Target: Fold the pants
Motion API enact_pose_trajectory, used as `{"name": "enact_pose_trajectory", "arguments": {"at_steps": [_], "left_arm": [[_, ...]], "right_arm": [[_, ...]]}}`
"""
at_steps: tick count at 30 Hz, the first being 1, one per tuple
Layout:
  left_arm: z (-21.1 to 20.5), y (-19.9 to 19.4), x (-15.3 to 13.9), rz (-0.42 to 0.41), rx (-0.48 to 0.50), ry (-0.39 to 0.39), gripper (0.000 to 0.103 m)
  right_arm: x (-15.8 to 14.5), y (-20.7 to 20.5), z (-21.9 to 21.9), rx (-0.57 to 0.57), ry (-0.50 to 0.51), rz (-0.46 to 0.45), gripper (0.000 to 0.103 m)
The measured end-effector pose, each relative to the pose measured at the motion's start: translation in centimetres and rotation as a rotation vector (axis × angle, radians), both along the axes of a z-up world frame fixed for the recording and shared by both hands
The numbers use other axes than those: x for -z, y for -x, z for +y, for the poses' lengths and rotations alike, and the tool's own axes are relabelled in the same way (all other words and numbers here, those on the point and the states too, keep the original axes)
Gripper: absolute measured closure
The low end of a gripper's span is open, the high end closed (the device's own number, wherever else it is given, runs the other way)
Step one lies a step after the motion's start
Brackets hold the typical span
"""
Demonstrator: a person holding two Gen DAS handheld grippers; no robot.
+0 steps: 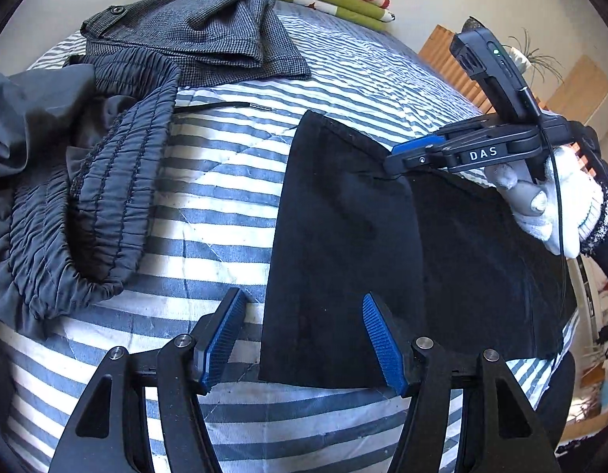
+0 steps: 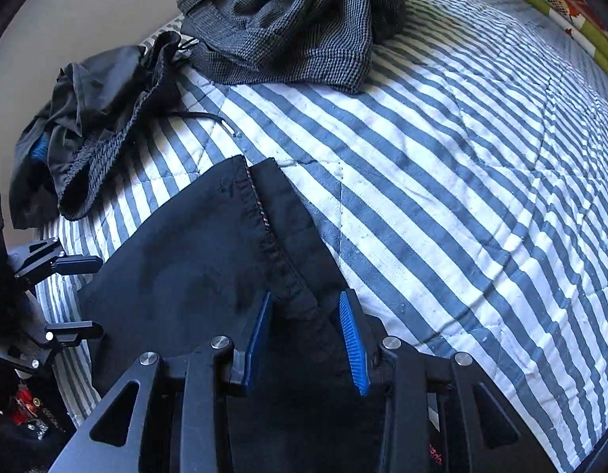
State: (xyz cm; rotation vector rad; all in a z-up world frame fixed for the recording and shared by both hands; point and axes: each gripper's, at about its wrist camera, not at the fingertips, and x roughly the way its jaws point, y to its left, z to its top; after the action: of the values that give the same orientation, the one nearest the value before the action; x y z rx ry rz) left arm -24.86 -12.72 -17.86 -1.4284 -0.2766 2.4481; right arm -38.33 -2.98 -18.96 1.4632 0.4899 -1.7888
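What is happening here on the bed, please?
A person is folding black pants on a striped bed cover with two handheld grippers. The right gripper has its jaws open around an edge of the pants. The left gripper hovers open over their near edge. Two other garments, grey checked pants and dark elastic-waist pants, lie unfolded behind.

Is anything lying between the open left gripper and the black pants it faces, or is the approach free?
Nothing visible blocks it. The left gripper is open, its right finger already over the edge of the black pants. The grey elastic-waist garment lies off to the left on the striped quilt, apart from the pants.
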Motion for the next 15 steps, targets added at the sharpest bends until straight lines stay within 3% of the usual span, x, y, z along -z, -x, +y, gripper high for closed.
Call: {"name": "enact_pose_trajectory", "arguments": {"at_steps": [5,7,12,15], "left_arm": [[0.8,-0.2,0.0,0.019,0.021,0.065,0.047],[0.8,-0.4,-0.2,0.023,0.025,0.066,0.049],[0.6,-0.1,0.0,0.022,0.021,0.056,0.059],[0.5,0.0,0.1,0.02,0.019,0.055,0.07]], "right_arm": [[-1.0,-1.0,1.0,-0.033,0.02,0.033,0.071],[-1.6,-1.5,1.4,-0.064,0.041,0.041,0.07],[-0.3,-0.8,1.4,-0.054,-0.022,0.038,0.07],[-0.2,-0.5,1.2,-0.052,-0.015,0.035,0.07]]}}
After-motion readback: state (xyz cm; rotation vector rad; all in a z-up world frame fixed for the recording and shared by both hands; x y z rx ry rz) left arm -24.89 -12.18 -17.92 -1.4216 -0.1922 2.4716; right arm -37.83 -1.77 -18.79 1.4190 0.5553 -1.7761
